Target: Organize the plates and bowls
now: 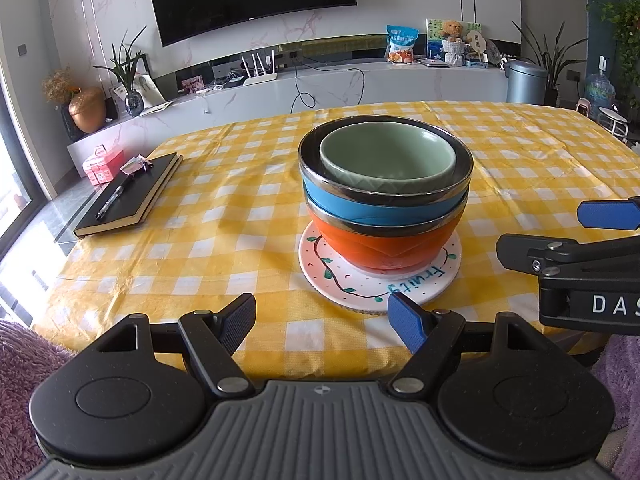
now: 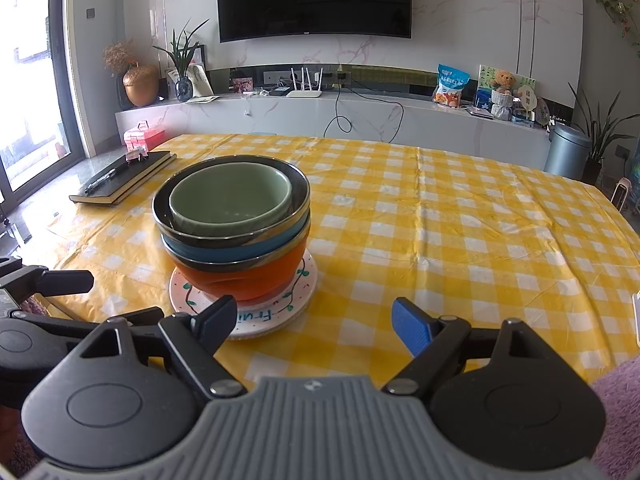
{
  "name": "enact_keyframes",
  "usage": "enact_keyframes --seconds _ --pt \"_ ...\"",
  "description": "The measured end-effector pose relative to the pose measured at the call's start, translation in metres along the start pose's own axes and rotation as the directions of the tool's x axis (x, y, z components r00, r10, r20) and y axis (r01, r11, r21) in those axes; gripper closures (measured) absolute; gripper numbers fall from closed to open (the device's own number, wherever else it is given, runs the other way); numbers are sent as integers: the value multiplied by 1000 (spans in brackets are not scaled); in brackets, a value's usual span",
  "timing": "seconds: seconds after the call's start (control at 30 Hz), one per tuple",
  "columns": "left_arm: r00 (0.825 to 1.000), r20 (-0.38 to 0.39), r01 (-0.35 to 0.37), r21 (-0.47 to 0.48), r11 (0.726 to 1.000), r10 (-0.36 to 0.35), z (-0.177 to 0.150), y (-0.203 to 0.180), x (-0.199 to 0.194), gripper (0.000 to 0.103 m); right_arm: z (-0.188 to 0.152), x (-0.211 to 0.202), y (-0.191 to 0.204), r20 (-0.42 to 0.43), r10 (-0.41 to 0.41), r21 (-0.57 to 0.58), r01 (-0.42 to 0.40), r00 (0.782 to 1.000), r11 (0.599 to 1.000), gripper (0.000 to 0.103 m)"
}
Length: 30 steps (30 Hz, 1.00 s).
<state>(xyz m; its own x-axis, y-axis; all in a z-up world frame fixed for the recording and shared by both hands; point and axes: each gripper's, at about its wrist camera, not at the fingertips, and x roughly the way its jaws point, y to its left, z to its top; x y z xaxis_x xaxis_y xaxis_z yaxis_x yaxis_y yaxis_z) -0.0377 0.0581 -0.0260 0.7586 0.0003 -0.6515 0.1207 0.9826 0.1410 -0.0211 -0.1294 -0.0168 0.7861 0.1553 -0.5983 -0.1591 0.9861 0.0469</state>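
Observation:
On the yellow checked tablecloth point(image 1: 208, 240) point(image 2: 460, 240) stands one stack: a white painted plate point(image 1: 440, 276) point(image 2: 260, 322) lettered "fruits", an orange bowl point(image 1: 380, 246) point(image 2: 248, 276) on it, a blue bowl point(image 1: 360, 210) point(image 2: 224, 254) with a steel rim nested in that, and a green bowl point(image 1: 386, 156) point(image 2: 230, 200) on top. My left gripper point(image 1: 326, 320) hovers open just in front of the plate, nothing between its fingers. My right gripper point(image 2: 314, 322) is open too, near the plate's right front edge, and it shows at the right of the left wrist view point(image 1: 556, 234).
A black notebook point(image 1: 128, 196) point(image 2: 120, 178) with a pen lies at the table's far left. A pink box point(image 1: 102, 164) point(image 2: 144, 136) sits on the floor beyond it. Behind the table run a low marble TV cabinet point(image 1: 320, 84) and a grey bin point(image 2: 566, 150).

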Motion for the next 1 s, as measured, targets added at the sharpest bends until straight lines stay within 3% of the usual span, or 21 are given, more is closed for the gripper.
enact_keyframes --seconds 1.0 --pt "1000 8 -1 1 1000 1 2 0 -4 15 -3 1 1 -4 -1 -5 1 1000 1000 20"
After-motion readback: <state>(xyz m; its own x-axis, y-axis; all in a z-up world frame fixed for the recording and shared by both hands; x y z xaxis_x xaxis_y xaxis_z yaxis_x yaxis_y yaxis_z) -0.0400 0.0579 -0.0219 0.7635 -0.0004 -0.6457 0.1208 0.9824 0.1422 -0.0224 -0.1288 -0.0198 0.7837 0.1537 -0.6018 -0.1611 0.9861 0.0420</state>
